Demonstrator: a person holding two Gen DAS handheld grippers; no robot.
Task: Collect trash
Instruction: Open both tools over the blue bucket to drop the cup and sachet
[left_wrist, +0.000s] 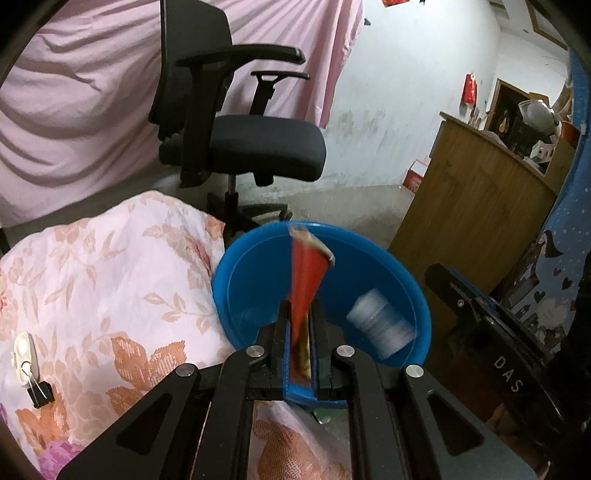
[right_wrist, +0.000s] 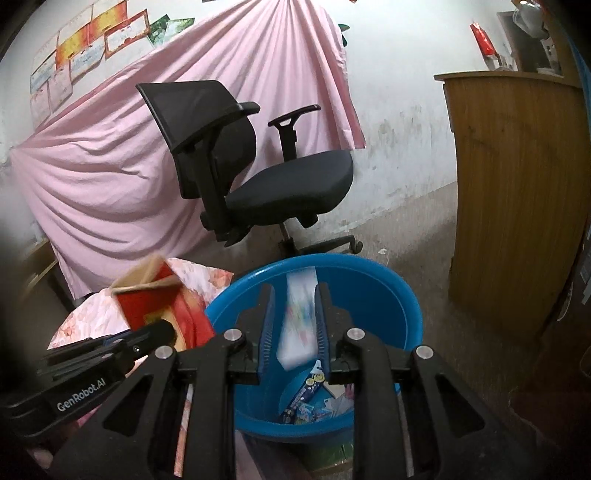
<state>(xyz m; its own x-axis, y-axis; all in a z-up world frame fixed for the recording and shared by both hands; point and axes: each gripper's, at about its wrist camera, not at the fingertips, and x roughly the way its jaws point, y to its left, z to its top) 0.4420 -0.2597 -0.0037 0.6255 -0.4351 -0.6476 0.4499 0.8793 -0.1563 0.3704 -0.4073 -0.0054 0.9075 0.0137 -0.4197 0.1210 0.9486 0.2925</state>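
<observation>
Both grippers hang over the blue basin (right_wrist: 388, 295) for dropping trash: the left gripper (left_wrist: 300, 314) pinches a red wrapper (left_wrist: 308, 273), the right gripper (right_wrist: 295, 295) has a white bottle (right_wrist: 299, 317) between its jaws, though whether they grip it I cannot tell

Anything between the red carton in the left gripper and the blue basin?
Nothing visible. The left gripper holds the red carton right over the blue basin, whose open mouth lies clear beneath it.

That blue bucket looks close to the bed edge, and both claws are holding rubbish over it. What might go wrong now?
The left gripper pinches a tall red carton only at its lower end, so it could tip and fall outside the blue bucket. The white bottle between the right gripper fingers is blurred; it might slip early. The two grippers sit close together and could bump.
</observation>
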